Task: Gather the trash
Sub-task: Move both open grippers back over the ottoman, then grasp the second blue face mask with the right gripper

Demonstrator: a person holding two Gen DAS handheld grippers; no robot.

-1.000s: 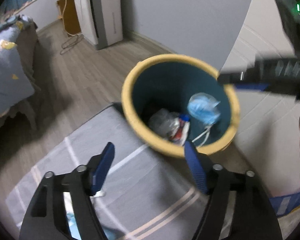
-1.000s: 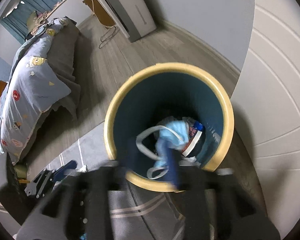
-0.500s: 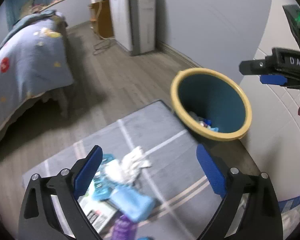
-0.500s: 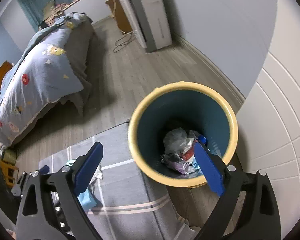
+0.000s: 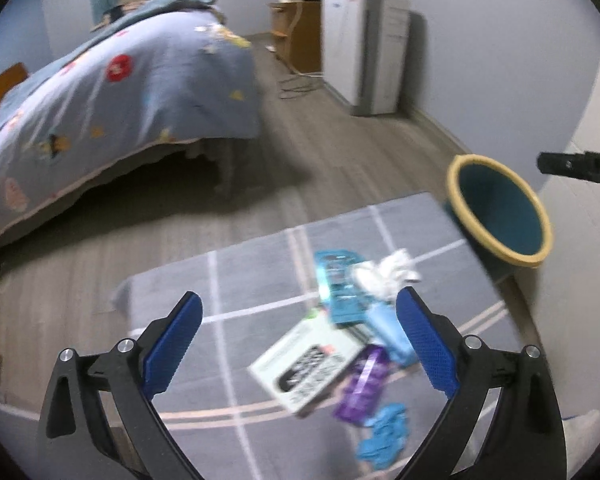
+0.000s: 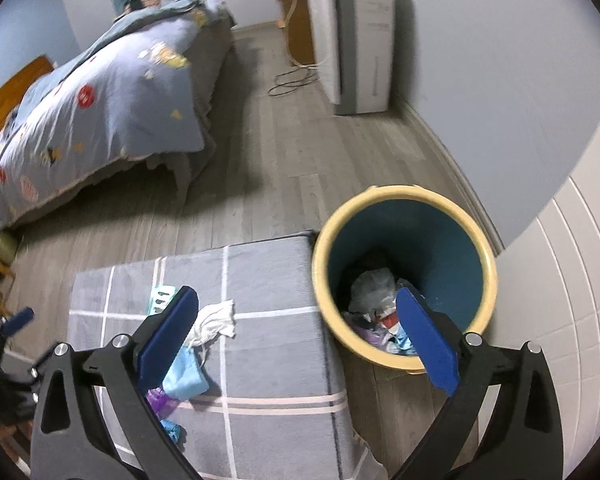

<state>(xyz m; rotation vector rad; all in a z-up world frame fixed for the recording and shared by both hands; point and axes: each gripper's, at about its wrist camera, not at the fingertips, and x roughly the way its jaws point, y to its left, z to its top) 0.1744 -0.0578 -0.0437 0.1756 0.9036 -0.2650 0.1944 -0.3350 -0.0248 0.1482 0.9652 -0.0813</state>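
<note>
1. Left tongs [image 5: 298, 334]: spread wide, empty, above the rug [image 5: 260, 272].
2. Right tongs [image 6: 298, 334]: spread wide, empty, near the bin [image 6: 404, 200].
3. Trash on rug: tissue [image 5: 384, 276], teal packet [image 5: 338, 284], box [image 5: 306, 364], purple wrapper [image 5: 362, 386] (blurred).
4. Bin at rug's far right corner, holding litter [image 6: 370, 292].
5. Bed [image 5: 100, 96] far left.

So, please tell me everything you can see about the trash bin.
The bin is a round, open bucket with a pale yellow rim and outside and a teal inside, plastic by its look. It stands upright on the wood floor, against the corner of the grey rug, near the white wall. Crumpled trash lies at its bottom. No gripper touches it.
</note>
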